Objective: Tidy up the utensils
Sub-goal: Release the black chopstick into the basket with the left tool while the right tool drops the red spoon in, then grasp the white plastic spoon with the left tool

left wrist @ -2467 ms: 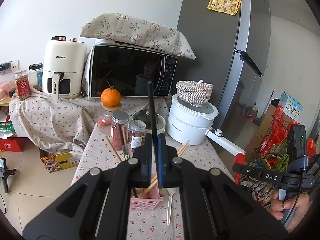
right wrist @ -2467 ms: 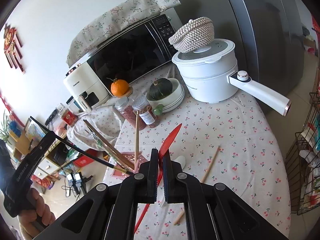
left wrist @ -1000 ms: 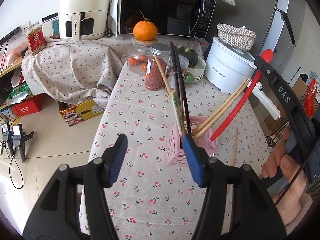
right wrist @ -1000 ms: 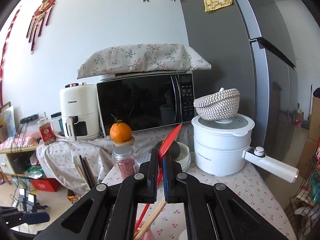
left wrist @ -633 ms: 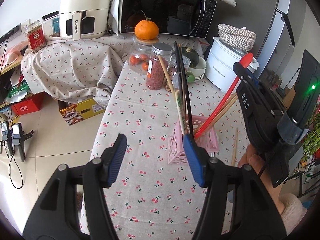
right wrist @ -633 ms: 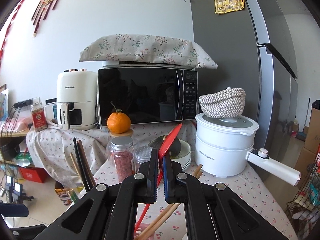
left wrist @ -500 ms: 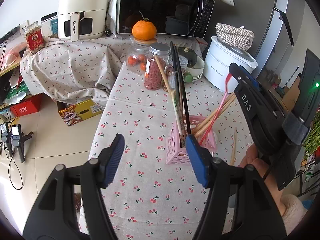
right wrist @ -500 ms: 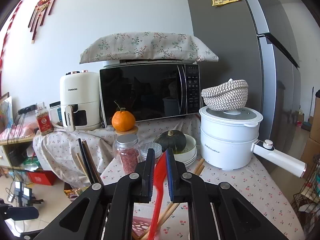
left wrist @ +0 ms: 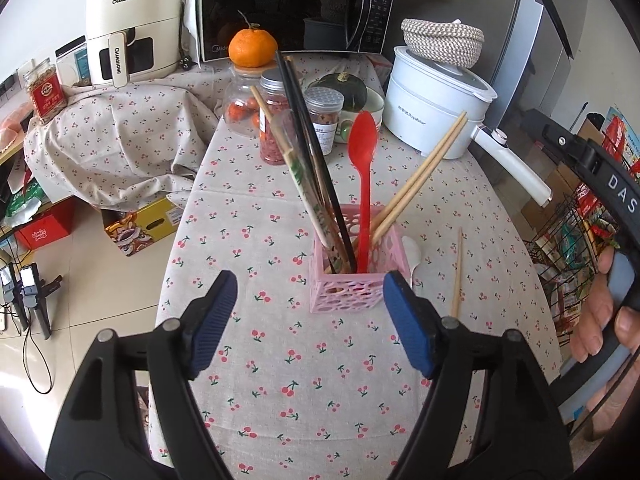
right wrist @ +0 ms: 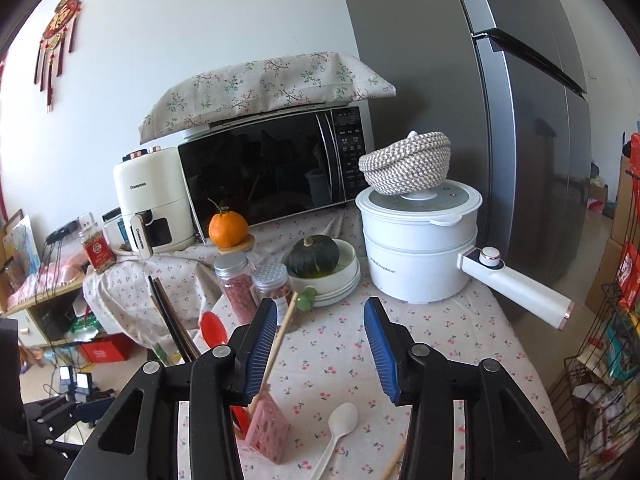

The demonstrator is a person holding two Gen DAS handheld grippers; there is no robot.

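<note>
A pink perforated holder stands on the cherry-print cloth. In it are a red spoon, black chopsticks, a paper-wrapped pair and wooden chopsticks. My left gripper hovers just short of the holder, its jaws opening with nothing between the pads. My right gripper is above and right of the holder, jaws opening and empty. The red spoon stands free of it. A white spoon and a loose wooden chopstick lie on the cloth right of the holder.
Behind the holder stand jars, an orange, a pumpkin in a bowl and a white electric pot with its handle jutting right. A microwave and air fryer are at the back. A wire rack is right of the table.
The right gripper let go of the red spoon, which now stands in the holder, then drew back to the right with its jaws parting. The left jaws spread wider.
</note>
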